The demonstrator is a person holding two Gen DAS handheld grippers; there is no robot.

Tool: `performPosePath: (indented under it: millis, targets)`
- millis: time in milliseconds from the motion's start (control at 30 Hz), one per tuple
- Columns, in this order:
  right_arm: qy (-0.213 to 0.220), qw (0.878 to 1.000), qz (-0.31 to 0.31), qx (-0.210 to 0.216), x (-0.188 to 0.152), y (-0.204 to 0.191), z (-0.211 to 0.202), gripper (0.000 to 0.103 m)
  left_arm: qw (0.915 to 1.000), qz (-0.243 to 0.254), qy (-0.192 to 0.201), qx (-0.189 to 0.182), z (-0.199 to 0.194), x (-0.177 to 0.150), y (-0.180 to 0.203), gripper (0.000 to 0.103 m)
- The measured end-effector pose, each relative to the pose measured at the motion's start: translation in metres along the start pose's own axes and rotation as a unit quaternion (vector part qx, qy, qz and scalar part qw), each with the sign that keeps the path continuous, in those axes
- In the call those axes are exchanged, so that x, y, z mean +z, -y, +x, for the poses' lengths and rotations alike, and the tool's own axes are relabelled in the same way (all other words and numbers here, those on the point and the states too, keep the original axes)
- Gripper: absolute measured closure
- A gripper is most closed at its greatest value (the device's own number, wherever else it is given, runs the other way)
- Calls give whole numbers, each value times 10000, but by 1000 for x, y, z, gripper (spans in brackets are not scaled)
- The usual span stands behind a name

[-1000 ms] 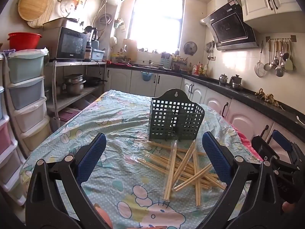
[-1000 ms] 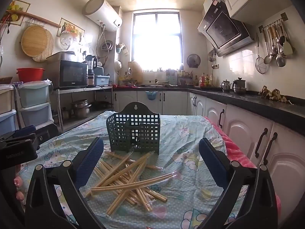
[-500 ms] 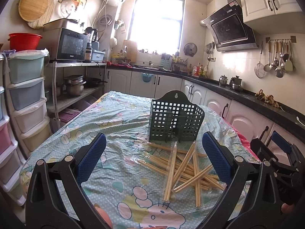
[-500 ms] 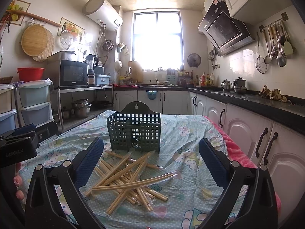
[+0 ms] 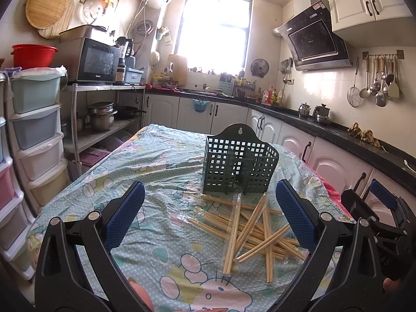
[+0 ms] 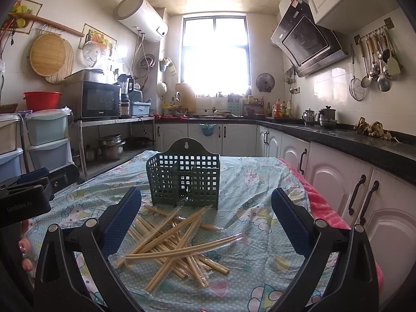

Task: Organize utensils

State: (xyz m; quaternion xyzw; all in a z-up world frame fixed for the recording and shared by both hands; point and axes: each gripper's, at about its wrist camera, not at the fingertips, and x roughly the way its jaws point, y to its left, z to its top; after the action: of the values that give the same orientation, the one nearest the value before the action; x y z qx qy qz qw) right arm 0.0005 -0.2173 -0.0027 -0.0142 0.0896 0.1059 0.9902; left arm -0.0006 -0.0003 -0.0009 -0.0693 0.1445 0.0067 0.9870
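Observation:
A dark green perforated utensil basket (image 5: pixel 239 167) (image 6: pixel 184 179) stands upright on the table. In front of it lies a loose heap of wooden chopstick pairs in clear sleeves (image 5: pixel 253 230) (image 6: pixel 171 241). My left gripper (image 5: pixel 210 212) hovers open above the table, short of the heap and to its left. My right gripper (image 6: pixel 206 217) is open too, hanging over the near side of the heap. Neither holds anything. The right gripper shows at the right edge of the left wrist view (image 5: pixel 377 215), and the left one at the left edge of the right wrist view (image 6: pixel 33 187).
The table (image 5: pixel 109 179) wears a pale cartoon-print cloth under plastic, with a pink cloth edge (image 6: pixel 325 213) on the right. White cabinets (image 6: pixel 338 182) under a black counter run close along the right. Plastic drawers (image 5: pixel 36 135) and a metal shelf with a microwave (image 5: pixel 96 63) stand left.
Both views have barely shifted over the second. The grippers stay open and the chopsticks and basket lie as before.

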Motion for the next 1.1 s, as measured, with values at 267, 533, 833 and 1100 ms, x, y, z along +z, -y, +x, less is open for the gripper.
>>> performPosePath:
  millis: [267,533,833,1100]
  targets:
    - [-44,10000,-8,36,1,-2,0,6,10000,-2,4,14,-1,1,1,10]
    - [-117,9998,-52,166,0,-5,4,6,10000,-44,-42,-58,-1,7,-2,10]
    - [-494,9959,-299,695,4,-19,16,6,9983,-430,-325,-206,14,15,-29,10]
    - [-736,9906,-438,1067,21,-28,32,6,9968,-631,-495,-50,31,28,-50,10]
